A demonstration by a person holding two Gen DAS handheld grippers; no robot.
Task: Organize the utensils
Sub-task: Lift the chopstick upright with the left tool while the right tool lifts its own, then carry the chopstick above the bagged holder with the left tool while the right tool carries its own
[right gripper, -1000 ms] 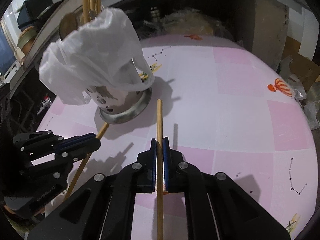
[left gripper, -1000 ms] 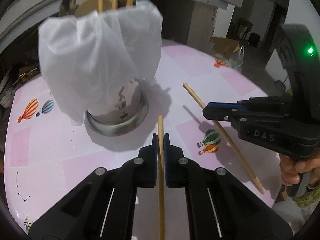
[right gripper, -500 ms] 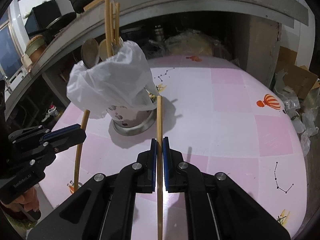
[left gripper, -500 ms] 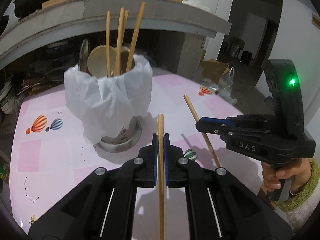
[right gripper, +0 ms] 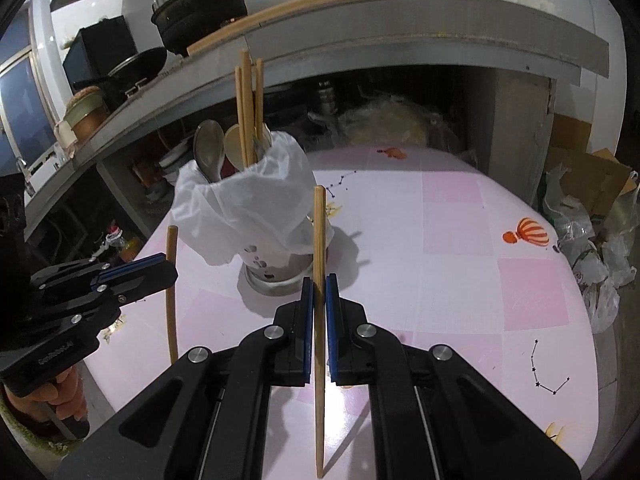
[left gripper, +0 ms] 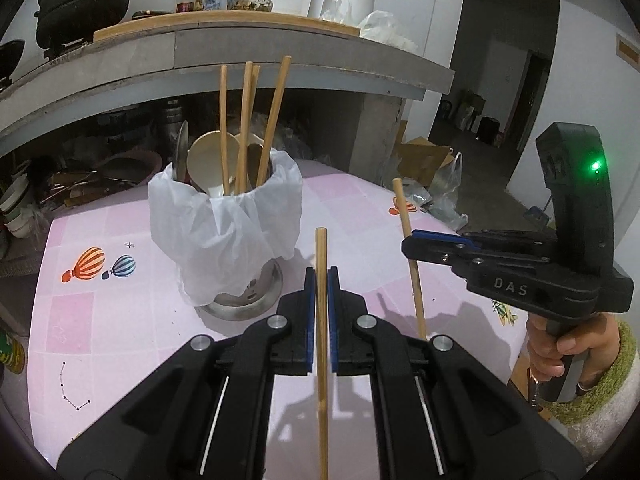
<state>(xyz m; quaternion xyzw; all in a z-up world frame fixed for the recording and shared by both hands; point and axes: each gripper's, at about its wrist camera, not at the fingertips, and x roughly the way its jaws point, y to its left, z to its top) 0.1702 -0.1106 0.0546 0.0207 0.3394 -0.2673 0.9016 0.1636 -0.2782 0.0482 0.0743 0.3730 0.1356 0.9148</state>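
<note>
Right gripper [left gripper: 412, 246], marked "DAS", and left gripper [left gripper: 320, 276] each clench a chopstick [left gripper: 321, 360] above the pink tabletop [left gripper: 120, 320].

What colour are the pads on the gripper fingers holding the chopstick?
Blue, on black fingers. The left wrist view shows them best, either side of the chopstick.

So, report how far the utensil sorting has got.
Done: several chopsticks and spoons already stand in the bag-lined holder. In hand: the left gripper and right gripper each clamp one chopstick, raised near the holder. Left: dropping both in; no other loose utensils show on the table.
</note>
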